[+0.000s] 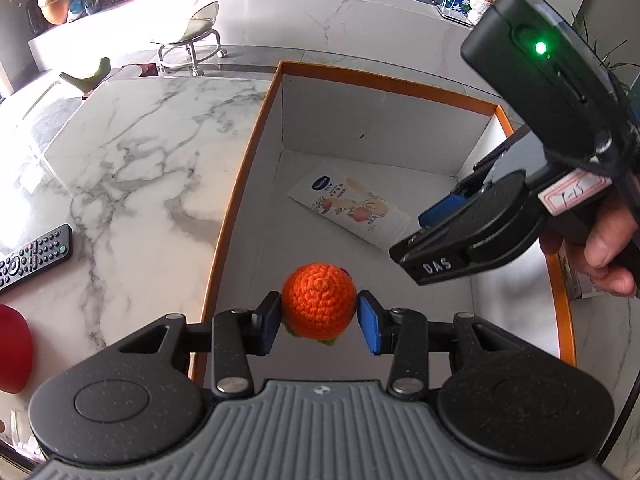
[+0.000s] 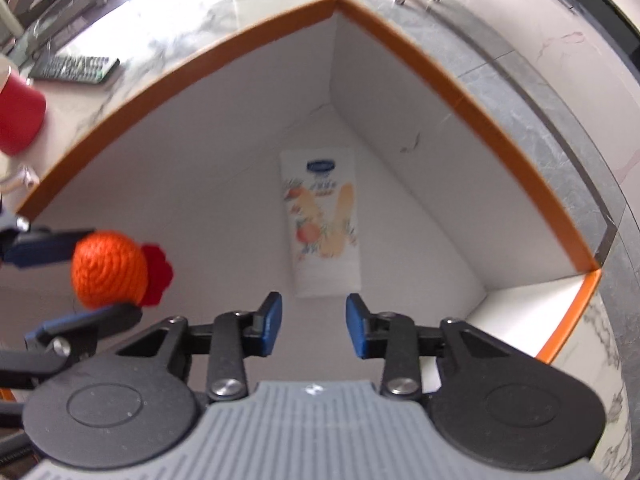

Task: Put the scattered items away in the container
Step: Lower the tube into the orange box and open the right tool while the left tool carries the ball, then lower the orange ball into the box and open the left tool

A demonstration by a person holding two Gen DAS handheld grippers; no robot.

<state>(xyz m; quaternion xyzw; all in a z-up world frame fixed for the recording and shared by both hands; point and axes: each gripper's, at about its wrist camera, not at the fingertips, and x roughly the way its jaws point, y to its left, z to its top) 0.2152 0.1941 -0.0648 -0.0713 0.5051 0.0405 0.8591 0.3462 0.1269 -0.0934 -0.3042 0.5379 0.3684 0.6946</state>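
Note:
An orange crocheted ball (image 1: 319, 307) with green and red trim is pinched in my left gripper (image 1: 319, 322), held over the inside of the white box with an orange rim (image 1: 236, 216). The right wrist view shows the same ball (image 2: 110, 274) at the left, between the left gripper's fingers (image 2: 52, 246). A white lotion tube (image 1: 352, 210) lies flat on the box floor (image 2: 324, 216). My right gripper (image 2: 314, 326) hangs open and empty above the tube's near end. It appears in the left wrist view (image 1: 440, 236), held by a hand (image 1: 604, 248) over the box's right side.
The box sits on a white marble table (image 1: 132, 168). A black remote (image 1: 34, 256) and a red object (image 1: 12, 354) lie left of the box; both show in the right wrist view, remote (image 2: 74, 68) and red object (image 2: 18, 118). A stool (image 1: 192, 40) stands beyond the table.

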